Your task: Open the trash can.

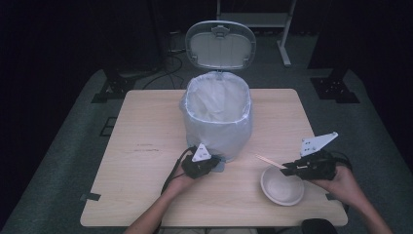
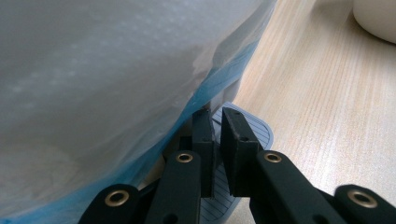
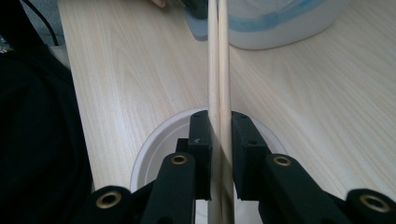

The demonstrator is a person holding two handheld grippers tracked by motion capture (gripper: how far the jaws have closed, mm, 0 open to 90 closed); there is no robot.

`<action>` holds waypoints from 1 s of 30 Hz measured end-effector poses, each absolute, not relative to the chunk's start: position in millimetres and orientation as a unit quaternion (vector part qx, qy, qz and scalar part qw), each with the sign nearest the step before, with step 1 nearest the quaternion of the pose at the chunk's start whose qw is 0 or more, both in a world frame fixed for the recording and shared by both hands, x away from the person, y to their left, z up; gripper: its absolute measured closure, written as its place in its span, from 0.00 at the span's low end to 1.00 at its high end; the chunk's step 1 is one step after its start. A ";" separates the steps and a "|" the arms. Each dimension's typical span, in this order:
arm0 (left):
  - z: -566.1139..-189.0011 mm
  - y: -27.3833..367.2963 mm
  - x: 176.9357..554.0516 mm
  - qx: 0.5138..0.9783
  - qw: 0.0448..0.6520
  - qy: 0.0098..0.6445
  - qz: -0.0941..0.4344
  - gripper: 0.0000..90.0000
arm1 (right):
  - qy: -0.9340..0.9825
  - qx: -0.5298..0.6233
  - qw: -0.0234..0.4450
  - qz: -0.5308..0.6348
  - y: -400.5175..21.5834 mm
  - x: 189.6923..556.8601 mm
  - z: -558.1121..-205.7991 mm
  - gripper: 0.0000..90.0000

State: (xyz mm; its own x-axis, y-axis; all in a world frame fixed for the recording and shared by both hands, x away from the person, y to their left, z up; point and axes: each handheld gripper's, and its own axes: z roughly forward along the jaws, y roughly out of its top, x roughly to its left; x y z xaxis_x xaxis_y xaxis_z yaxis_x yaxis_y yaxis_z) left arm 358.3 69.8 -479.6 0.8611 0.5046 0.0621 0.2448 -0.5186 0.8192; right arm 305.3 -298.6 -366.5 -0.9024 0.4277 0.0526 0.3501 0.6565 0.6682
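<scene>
Disposal step: right claw clamped on chopsticks above the bowl, left claw together, pressing the bin's pedal; next, carry chopsticks over the open bin.

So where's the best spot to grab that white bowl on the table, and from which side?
Take the white bowl by its thin rim, one jaw inside and one outside, coming down from above. It sits upright and open on the table, so the rim is probably the only narrow edge. The right gripper already clamps chopsticks.
</scene>
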 end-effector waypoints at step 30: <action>-479.8 69.4 357.9 0.857 0.441 0.221 0.147 0.94 | 0.900 0.218 0.067 0.372 -294.5 313.7 -306.8 0.88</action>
